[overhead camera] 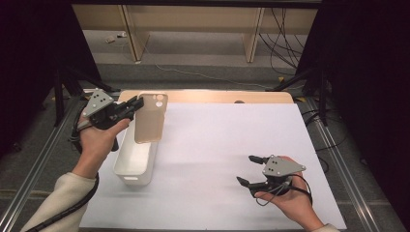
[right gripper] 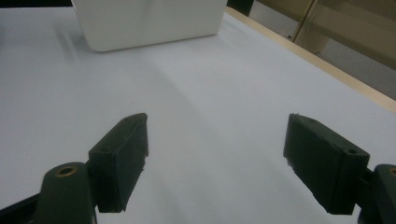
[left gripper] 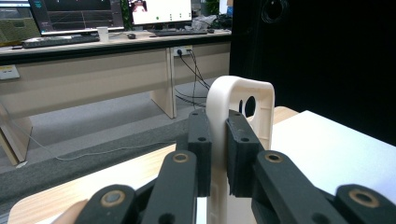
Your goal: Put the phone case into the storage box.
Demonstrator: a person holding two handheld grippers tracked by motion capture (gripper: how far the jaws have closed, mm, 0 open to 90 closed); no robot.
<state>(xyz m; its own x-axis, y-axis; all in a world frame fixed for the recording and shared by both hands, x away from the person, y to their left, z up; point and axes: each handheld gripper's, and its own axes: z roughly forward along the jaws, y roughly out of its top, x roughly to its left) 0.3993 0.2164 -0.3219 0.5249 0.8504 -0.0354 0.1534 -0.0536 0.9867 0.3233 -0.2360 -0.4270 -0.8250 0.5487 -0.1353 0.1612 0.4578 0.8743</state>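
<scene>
A cream phone case (overhead camera: 150,118) with a camera cut-out hangs upright over the far end of a white bin (overhead camera: 137,157). My left gripper (overhead camera: 137,105) is shut on the case's left edge; in the left gripper view its pads (left gripper: 241,151) clamp the case (left gripper: 243,100) edge-on. My right gripper (overhead camera: 248,170) rests low over the white sheet (overhead camera: 227,140) at the front right, jaws wide apart. In the right gripper view nothing lies between its fingers (right gripper: 122,156), and the bin (right gripper: 144,21) stands farther off.
The white sheet covers a wooden tabletop (overhead camera: 212,96) whose far edge shows. Metal rails (overhead camera: 333,147) run along both sides, with dark curtains and tripod legs (overhead camera: 60,94) beyond. Desks and cables stand on the floor behind the table.
</scene>
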